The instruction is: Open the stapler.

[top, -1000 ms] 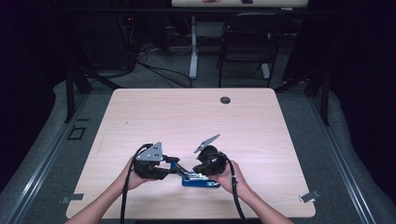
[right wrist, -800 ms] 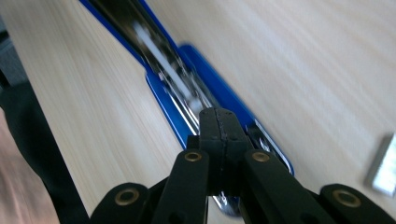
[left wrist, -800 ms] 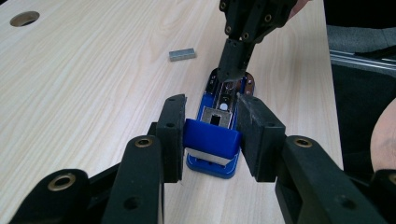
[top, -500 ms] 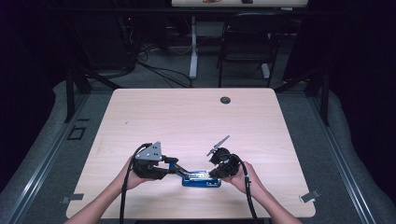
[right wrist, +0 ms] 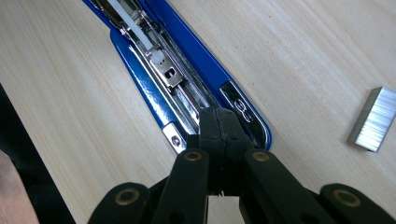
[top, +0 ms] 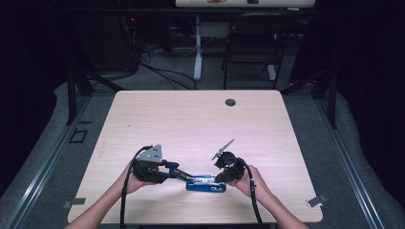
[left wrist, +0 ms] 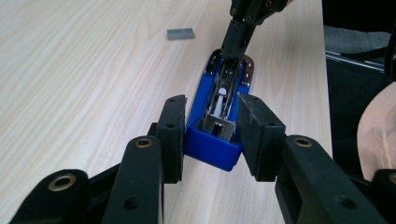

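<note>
A blue stapler (top: 205, 184) lies opened out flat near the table's front edge, its metal staple channel (left wrist: 223, 93) facing up. My left gripper (left wrist: 212, 101) is shut on the stapler's rear end (left wrist: 212, 147), one pad on each blue side. In the high view the left gripper (top: 184, 175) comes in from the left. My right gripper (right wrist: 218, 114) is shut, with nothing seen between its jaws. Its joined tips rest in the channel at the stapler's front end (right wrist: 135, 70). From the left gripper view the right gripper (left wrist: 232, 49) points down into that end.
A loose strip of staples (right wrist: 372, 119) lies on the wood a short way from the stapler's front end, also visible as the staple strip (left wrist: 180, 33). A dark grommet hole (top: 230, 102) sits at the table's far side. A chair (top: 250, 52) stands beyond the table.
The right gripper has shifted to the right along the stapler and dipped, so its tips now sit at the front end. The left gripper and the stapler have kept still.
</note>
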Motion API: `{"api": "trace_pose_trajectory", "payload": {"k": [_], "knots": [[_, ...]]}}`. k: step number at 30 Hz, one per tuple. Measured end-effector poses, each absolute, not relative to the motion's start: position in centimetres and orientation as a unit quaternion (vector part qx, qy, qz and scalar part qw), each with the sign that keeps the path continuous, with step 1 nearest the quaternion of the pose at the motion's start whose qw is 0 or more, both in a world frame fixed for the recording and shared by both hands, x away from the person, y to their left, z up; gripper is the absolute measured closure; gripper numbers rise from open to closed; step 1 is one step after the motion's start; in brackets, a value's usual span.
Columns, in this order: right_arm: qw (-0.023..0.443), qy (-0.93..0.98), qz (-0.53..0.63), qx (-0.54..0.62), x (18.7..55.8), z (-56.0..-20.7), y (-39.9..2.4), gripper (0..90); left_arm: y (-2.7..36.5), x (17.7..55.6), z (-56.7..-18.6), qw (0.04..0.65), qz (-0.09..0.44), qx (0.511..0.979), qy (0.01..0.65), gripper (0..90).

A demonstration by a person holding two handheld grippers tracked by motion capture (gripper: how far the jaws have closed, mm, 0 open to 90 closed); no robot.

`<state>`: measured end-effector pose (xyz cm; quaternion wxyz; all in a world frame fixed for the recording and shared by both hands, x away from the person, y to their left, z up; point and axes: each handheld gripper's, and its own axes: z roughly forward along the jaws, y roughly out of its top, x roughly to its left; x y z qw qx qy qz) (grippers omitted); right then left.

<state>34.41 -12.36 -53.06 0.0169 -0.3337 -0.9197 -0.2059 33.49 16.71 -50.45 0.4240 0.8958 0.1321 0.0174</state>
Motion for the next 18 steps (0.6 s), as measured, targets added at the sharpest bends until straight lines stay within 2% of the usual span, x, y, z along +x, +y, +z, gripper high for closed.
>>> {"api": "trace_pose_trajectory", "payload": {"k": [5,7,10,11,13,18], "knots": [[0.02,-0.92,-0.205,-0.334,34.5,-53.2,-12.5,90.0,17.3,33.8,-51.0,0.415,0.005,0.899,0.137,64.0],[0.024,-0.918,-0.209,-0.336,34.5,-53.3,-12.5,90.0,17.3,33.7,-51.5,0.38,0.026,0.916,0.127,66.4],[0.028,-0.915,-0.215,-0.34,34.5,-53.3,-12.6,90.0,17.7,33.9,-52.3,0.388,0.012,0.911,0.143,66.3],[0.028,-0.915,-0.214,-0.34,34.6,-53.3,-12.6,90.0,17.5,33.8,-52.3,0.376,0.022,0.916,0.14,69.7],[0.029,-0.916,-0.214,-0.34,34.7,-53.3,-12.6,90.0,16.4,33.2,-53.3,0.33,0.03,0.937,0.113,85.2],[0.028,-0.915,-0.214,-0.34,34.7,-53.3,-12.7,90.0,15.6,33.1,-53.9,0.339,0.039,0.933,0.11,81.9]]}}
